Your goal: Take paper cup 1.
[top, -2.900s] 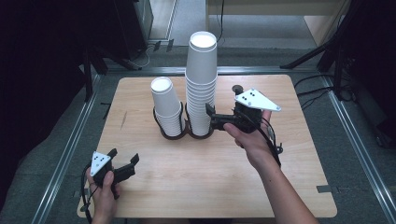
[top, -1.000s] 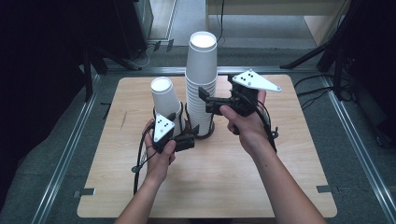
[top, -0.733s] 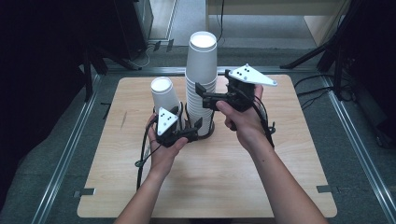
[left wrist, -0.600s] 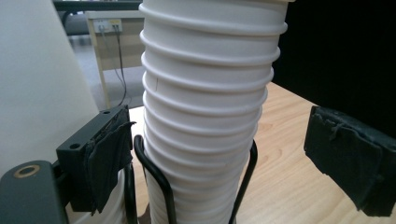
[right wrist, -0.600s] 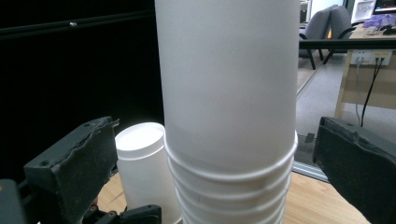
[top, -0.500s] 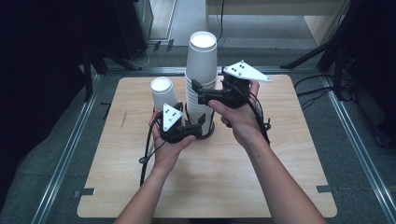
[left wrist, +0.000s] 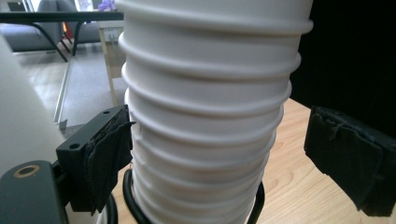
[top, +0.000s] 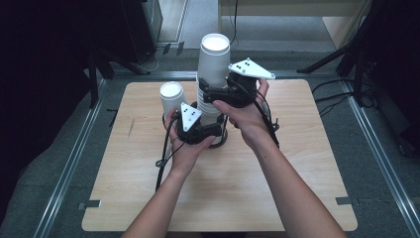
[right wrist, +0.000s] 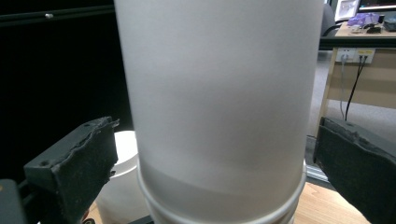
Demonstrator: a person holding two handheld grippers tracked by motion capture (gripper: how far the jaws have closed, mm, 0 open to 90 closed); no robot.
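I've got both hands up at the tall stack (top: 212,74) of cups in its ring holder mid-table (top: 307,163): left tool (top: 214,130) low by the base, right tool (top: 205,93) level near the top cup. Left gripper view has the ribbed stack (left wrist: 205,116) between wide jaws, one pad (left wrist: 109,161) touching, the other clear. Right gripper view shows the top cup (right wrist: 219,93) between wide jaws, neither pad (right wrist: 77,170) touching.
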